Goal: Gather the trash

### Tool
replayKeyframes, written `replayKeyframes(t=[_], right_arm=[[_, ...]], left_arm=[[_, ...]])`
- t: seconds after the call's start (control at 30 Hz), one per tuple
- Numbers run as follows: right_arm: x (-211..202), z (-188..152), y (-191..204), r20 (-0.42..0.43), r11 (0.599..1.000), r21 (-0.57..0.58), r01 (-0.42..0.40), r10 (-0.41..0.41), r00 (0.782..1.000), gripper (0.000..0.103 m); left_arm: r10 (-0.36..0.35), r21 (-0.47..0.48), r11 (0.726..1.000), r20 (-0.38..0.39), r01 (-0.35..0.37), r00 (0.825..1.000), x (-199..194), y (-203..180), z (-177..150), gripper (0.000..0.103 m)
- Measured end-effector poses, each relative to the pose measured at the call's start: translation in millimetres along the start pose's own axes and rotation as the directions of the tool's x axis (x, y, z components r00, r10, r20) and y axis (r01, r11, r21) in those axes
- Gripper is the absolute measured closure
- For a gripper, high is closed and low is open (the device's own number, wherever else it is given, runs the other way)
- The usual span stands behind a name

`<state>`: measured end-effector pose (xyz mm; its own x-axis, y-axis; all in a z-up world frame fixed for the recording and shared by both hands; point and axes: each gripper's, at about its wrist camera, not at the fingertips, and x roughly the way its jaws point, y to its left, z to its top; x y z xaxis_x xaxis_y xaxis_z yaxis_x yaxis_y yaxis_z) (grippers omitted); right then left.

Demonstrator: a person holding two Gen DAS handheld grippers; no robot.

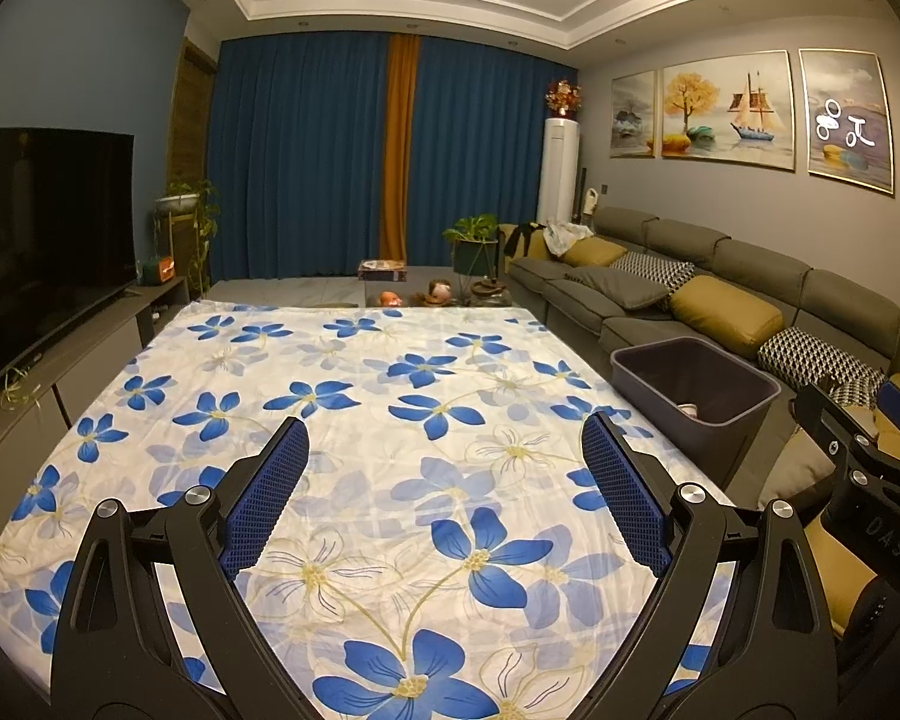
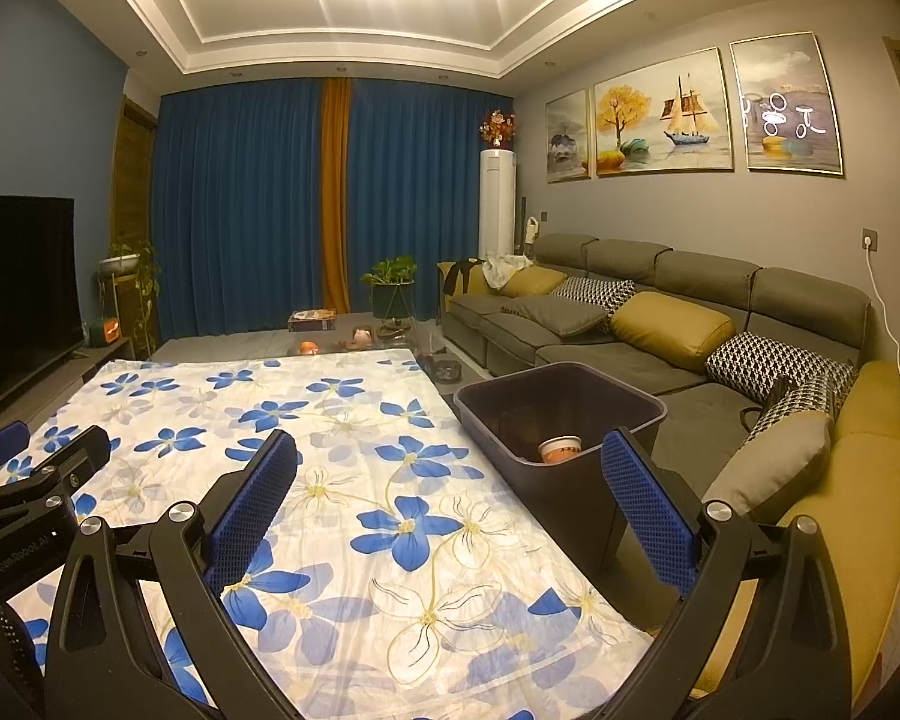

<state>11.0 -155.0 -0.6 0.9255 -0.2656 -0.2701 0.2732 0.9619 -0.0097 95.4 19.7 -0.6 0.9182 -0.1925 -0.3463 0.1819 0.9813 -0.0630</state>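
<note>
Jaws: both the left gripper (image 1: 444, 480) and right gripper (image 2: 450, 492) gape wide, holding nothing.
Bench: floral cloth (image 1: 354, 420) bare of litter.
Trash: paper cup (image 2: 561, 449) lies in the bin (image 2: 624, 408) at two o'clock.
Handling: likely light, crushable; pinch the rim gently.

Black claw (image 1: 444, 426) arms, blue mesh pads (image 1: 270, 492), silver screws.
</note>
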Motion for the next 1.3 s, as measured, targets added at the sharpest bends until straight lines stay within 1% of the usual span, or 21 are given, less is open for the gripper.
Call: replayKeyframes(t=[1.3], right_arm=[[7,-6,-6,-0.028,1.000,0.007,0.000,0.000,1.000,0.005]], left_arm=[[0.010,-0.004,1.000,-0.015,-0.011,1.000,5,1,-11,0.010]])
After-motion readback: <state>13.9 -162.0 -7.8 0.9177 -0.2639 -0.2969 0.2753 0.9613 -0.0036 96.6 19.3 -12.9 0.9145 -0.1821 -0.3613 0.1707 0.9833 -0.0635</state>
